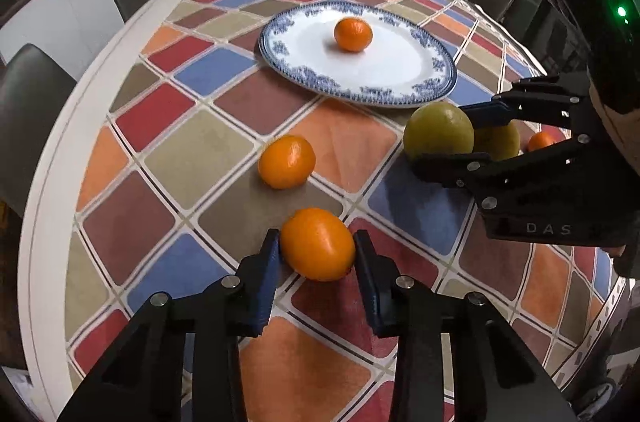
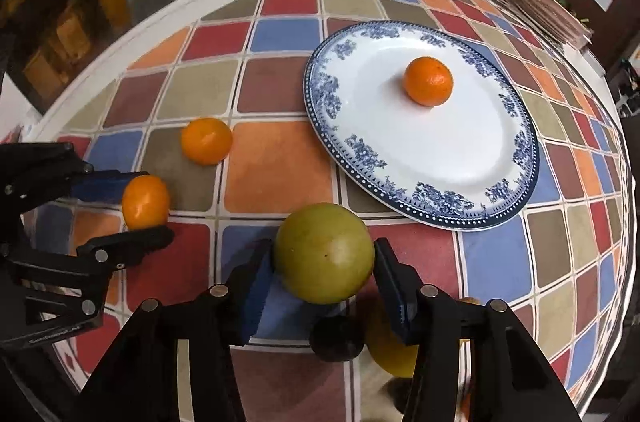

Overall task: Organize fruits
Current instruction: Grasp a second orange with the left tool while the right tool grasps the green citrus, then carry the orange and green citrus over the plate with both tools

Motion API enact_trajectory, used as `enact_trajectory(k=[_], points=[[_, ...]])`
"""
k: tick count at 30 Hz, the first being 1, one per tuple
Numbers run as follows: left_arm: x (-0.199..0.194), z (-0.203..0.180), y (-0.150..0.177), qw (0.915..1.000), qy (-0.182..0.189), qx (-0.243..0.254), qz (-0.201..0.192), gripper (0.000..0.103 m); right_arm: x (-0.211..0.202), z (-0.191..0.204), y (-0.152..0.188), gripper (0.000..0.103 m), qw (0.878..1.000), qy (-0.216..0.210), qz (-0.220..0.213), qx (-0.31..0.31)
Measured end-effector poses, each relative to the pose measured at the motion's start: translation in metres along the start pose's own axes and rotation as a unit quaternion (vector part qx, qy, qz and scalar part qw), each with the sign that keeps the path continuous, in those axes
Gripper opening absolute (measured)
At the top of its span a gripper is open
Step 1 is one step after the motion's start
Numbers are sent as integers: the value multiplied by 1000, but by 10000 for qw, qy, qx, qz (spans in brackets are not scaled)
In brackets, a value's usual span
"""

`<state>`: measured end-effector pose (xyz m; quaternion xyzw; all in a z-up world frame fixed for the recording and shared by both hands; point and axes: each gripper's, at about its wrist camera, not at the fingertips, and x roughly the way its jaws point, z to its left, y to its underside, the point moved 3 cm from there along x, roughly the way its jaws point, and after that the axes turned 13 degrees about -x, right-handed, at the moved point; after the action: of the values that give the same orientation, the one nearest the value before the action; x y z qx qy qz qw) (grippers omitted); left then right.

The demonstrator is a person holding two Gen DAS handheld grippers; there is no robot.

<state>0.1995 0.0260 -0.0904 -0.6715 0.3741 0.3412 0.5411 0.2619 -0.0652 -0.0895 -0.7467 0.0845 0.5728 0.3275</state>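
Left wrist view: left gripper (image 1: 316, 254) pinches an orange (image 1: 317, 244); beyond its fingertips lie a second orange (image 1: 287, 162) and a plate (image 1: 400, 98) with a third. Right wrist view: right gripper (image 2: 324, 262) clasps a green fruit (image 2: 324, 253); only here a dark fruit (image 2: 336, 338) shows beneath its fingers.

plate (image 2: 460, 158): glossy glazed ceramic | tablecloth (image 1: 192, 158): matt, perhaps vinyl | oranges (image 1: 318, 244): waxy sheen

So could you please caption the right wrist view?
Right claw closed on a green fruit beside the plate holding one orange.
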Motion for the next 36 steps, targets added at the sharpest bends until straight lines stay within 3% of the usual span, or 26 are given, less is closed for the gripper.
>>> enact_trajectory(k=[11, 21, 28, 36], points=[[-31, -14, -36, 9981, 66, 169, -581, 36, -41, -11, -6, 50, 9972, 103, -641, 384], [-46, -35, -87, 9923, 122, 532, -1109, 36, -74, -50, -20, 50, 9907, 444, -1056, 738], [-32, -43, -125, 9901, 185, 696, -1205, 36, -72, -81, -32, 50, 9883, 578, -1068, 926], [7, -45, -167, 9916, 266, 721, -1041, 36, -46, -120, -48, 50, 9879, 575, -953, 1084]])
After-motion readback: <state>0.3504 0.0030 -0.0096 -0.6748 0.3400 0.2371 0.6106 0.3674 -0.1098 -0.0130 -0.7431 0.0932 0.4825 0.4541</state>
